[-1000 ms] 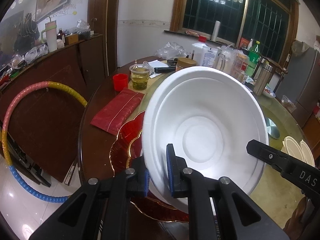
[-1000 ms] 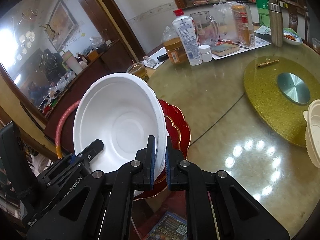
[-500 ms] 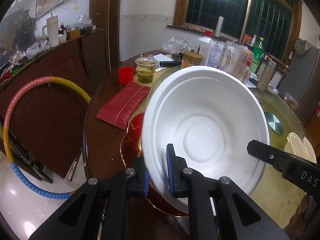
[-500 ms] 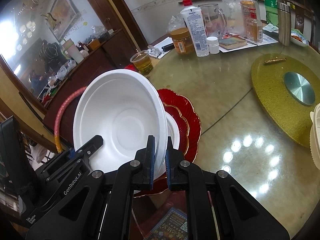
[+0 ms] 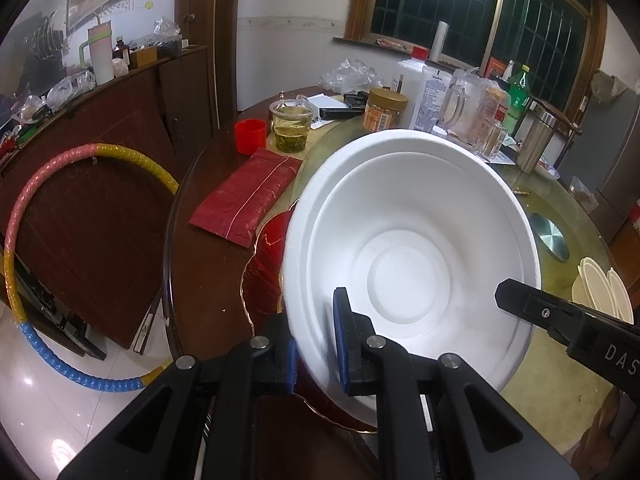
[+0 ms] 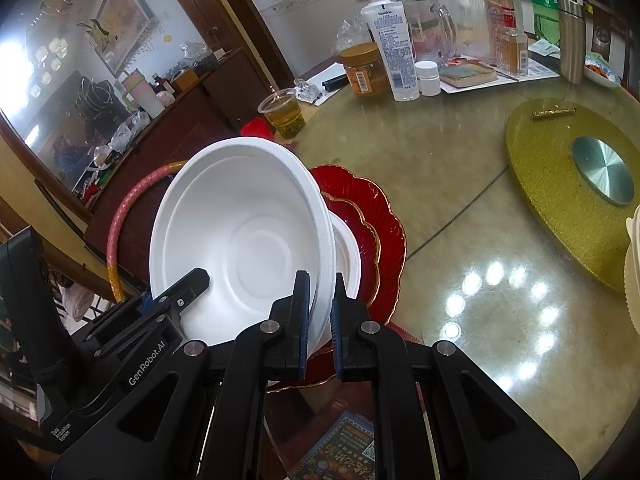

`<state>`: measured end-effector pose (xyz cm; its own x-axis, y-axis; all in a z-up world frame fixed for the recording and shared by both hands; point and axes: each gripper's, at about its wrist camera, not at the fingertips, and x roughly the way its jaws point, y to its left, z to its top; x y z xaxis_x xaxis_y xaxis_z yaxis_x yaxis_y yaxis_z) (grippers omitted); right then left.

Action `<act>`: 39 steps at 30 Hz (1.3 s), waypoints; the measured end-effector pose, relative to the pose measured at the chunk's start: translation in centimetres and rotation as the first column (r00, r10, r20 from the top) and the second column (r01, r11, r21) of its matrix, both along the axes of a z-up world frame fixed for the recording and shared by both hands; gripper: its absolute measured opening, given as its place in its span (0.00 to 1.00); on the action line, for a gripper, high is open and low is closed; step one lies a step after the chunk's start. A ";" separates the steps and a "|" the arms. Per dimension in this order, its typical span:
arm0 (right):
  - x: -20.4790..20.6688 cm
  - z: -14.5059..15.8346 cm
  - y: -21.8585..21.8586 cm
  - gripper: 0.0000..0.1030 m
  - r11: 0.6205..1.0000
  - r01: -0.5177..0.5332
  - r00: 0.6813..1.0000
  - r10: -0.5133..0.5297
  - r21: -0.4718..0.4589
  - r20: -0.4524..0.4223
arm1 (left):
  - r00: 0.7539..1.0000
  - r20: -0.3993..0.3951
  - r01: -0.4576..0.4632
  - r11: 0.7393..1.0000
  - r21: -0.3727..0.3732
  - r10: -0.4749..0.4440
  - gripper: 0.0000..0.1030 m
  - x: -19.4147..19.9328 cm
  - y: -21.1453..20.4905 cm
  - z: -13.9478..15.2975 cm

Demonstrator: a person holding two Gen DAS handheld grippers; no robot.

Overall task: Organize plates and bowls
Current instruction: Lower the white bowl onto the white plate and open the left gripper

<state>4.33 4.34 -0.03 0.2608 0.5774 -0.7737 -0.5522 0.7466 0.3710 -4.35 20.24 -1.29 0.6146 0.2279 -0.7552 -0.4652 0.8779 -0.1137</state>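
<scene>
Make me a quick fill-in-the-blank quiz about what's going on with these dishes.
1. Both grippers, left and right, clamp the rim of a ____ bowl.
2. The scalloped plates under it are ____.
3. The red cup stands beside a cup of ____.

Missing words: white; red; tea
</scene>
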 end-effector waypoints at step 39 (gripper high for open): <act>1.5 -1.6 1.0 0.10 0.999 -0.003 0.997 -0.002 -0.051 -0.083 | 0.998 -0.064 -0.006 0.998 -0.070 0.002 0.14 1.1 1.2 -1.6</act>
